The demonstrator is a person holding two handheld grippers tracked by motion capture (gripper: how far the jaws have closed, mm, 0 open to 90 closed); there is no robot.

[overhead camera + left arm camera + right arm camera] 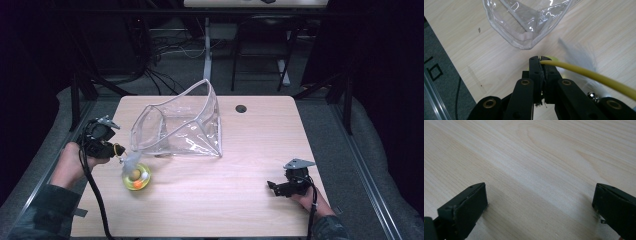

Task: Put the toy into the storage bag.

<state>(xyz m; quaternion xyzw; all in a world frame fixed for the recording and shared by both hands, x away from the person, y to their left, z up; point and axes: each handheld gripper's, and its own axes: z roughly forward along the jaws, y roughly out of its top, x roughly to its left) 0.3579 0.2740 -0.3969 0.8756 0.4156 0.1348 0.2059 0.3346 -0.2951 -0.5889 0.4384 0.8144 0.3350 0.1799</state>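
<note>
Light fell from above onto the pale wooden table (210, 190), while the surrounding room stayed nearly black. Glare streaked the clear plastic pouch (180, 125). In the left gripper view, a grey feather (579, 55) was smeared by blur. The right gripper view's jaws cast soft shadows and looked slightly unsharp.

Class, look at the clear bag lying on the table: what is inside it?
Nothing visible inside the clear bag; the table shows through its walls. Glare and folds could hide something small. The yellow toy lies outside, near its mouth.
</note>
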